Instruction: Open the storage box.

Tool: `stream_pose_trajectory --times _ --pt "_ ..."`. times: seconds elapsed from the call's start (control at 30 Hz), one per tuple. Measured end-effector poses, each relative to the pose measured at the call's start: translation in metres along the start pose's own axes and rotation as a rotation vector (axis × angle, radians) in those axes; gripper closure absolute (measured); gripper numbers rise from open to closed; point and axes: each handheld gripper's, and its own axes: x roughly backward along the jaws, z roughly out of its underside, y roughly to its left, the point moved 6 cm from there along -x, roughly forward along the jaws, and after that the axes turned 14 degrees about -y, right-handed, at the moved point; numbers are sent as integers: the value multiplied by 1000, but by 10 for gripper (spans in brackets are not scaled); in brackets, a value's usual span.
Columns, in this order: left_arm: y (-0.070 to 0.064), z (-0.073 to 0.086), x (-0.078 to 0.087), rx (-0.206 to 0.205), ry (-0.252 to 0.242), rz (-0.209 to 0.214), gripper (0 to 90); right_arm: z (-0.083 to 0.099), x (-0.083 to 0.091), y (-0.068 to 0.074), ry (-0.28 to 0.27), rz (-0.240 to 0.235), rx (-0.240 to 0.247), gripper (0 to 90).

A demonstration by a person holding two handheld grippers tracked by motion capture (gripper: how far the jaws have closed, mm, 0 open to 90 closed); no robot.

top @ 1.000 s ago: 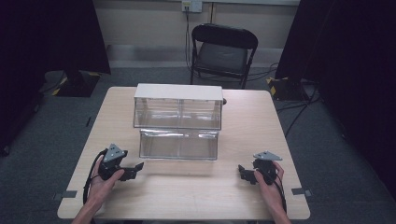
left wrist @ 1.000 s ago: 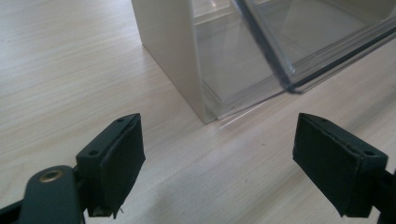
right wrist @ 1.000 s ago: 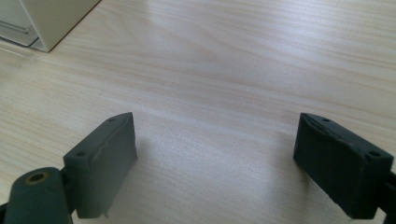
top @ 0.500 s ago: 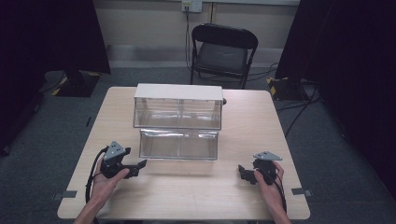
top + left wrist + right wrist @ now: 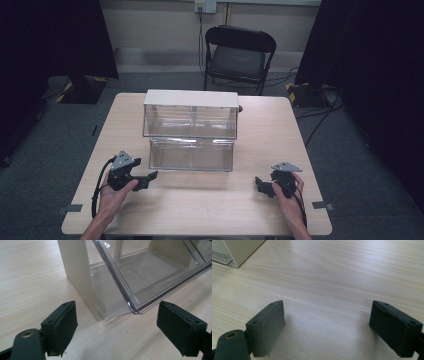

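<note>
Your left gripper (image 5: pixel 149 177) sat just short of the near left corner of the clear drawer (image 5: pixel 192 155), jaws spread wide and holding nothing. That drawer stood pulled out toward you from the white-framed cabinet (image 5: pixel 190 114) in the middle of the table (image 5: pixel 210 205). Your right gripper (image 5: pixel 261 186) hung well apart from it, near the right edge, jaws also wide and empty. Bare wood ran between your two hands, and more lay off both sides of the cabinet. The left gripper view caught the drawer's rounded corner (image 5: pixel 133 310) between your pads (image 5: pixel 62 327), beside the cabinet's white side wall (image 5: pixel 77 272). The right gripper view gave you the cabinet's corner (image 5: pixel 235 251) far left.
</note>
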Motion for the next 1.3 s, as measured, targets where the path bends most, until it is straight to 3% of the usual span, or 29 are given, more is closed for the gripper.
stream_pose_trajectory --times 0.7,0.87,1.1,1.23,1.3 --pt "-2 -2 -1 -23 -4 -15 162 0 0 0 0 -2 0 120" --pt "2 -7 2 26 -51 -26 173 0 0 0 0 -1 -1 120" --pt "0 -6 0 15 -40 -13 177 0 0 0 0 -2 0 119" --pt "-2 -6 -3 40 -33 1 157 0 0 0 1 -2 0 115" --pt "-3 -7 -5 31 -38 3 155 0 0 0 1 -3 0 115"
